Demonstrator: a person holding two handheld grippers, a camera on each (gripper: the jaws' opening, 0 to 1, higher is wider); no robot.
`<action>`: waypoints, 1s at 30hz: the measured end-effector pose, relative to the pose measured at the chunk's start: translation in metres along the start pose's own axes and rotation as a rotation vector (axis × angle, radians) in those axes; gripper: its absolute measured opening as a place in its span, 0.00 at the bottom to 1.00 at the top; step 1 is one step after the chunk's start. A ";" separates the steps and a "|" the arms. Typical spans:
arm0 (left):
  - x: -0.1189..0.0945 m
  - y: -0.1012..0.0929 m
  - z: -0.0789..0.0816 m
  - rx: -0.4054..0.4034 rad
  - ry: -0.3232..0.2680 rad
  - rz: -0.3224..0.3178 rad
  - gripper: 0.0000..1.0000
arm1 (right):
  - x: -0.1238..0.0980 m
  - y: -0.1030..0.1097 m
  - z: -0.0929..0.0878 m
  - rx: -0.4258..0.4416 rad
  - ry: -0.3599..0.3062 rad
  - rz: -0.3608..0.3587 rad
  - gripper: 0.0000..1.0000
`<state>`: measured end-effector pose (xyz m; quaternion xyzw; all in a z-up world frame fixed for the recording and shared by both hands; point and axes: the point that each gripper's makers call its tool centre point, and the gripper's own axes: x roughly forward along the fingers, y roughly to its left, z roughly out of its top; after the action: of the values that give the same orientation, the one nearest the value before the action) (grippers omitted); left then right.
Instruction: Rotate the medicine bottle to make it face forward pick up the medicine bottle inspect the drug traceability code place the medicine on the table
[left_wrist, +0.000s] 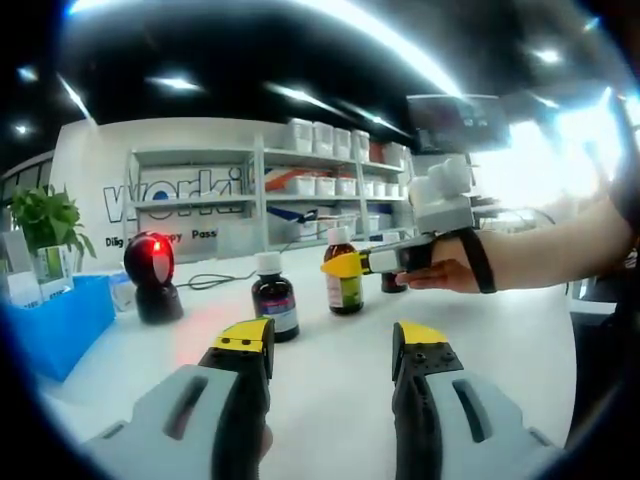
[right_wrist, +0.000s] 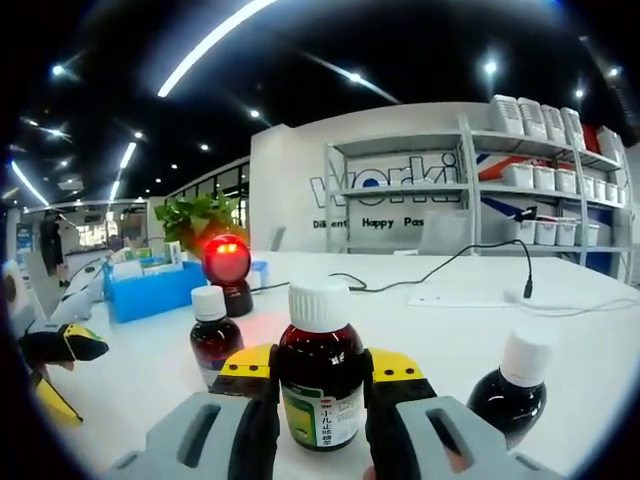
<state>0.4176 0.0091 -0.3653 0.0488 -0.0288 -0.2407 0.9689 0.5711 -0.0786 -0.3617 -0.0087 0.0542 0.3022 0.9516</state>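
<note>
A brown medicine bottle (right_wrist: 320, 385) with a white cap and a yellow-green label stands between the yellow-tipped jaws of my right gripper (right_wrist: 320, 362), which press on both its sides. In the left gripper view the same bottle (left_wrist: 345, 293) rests on the white table (left_wrist: 330, 330), with the right gripper (left_wrist: 342, 265) reaching in from the right, held by a person's hand. My left gripper (left_wrist: 330, 345) hovers low over the table in front, open, with nothing between its jaws. It shows at the left edge of the right gripper view (right_wrist: 60, 345).
Two more brown bottles stand nearby, one to the left (left_wrist: 273, 300) (right_wrist: 213, 342) and one to the right (right_wrist: 510, 392). A scanner with a red light (left_wrist: 150, 272) (right_wrist: 227, 265), a blue bin (left_wrist: 60, 322), a plant (left_wrist: 45, 222), a cable (right_wrist: 440, 265) and shelves (left_wrist: 300, 190) lie beyond.
</note>
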 end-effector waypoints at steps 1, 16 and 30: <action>0.000 0.000 0.000 0.000 0.000 0.000 0.38 | 0.000 0.000 0.000 0.000 0.000 0.001 0.28; 0.000 -0.001 0.000 0.006 0.002 -0.003 0.38 | 0.002 -0.002 0.002 0.007 -0.014 0.027 0.31; 0.000 0.000 -0.001 0.006 0.008 0.001 0.38 | -0.029 0.012 0.044 -0.082 -0.097 0.113 0.43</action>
<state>0.4178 0.0092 -0.3666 0.0525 -0.0257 -0.2399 0.9690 0.5450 -0.0828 -0.3149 -0.0298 -0.0037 0.3573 0.9335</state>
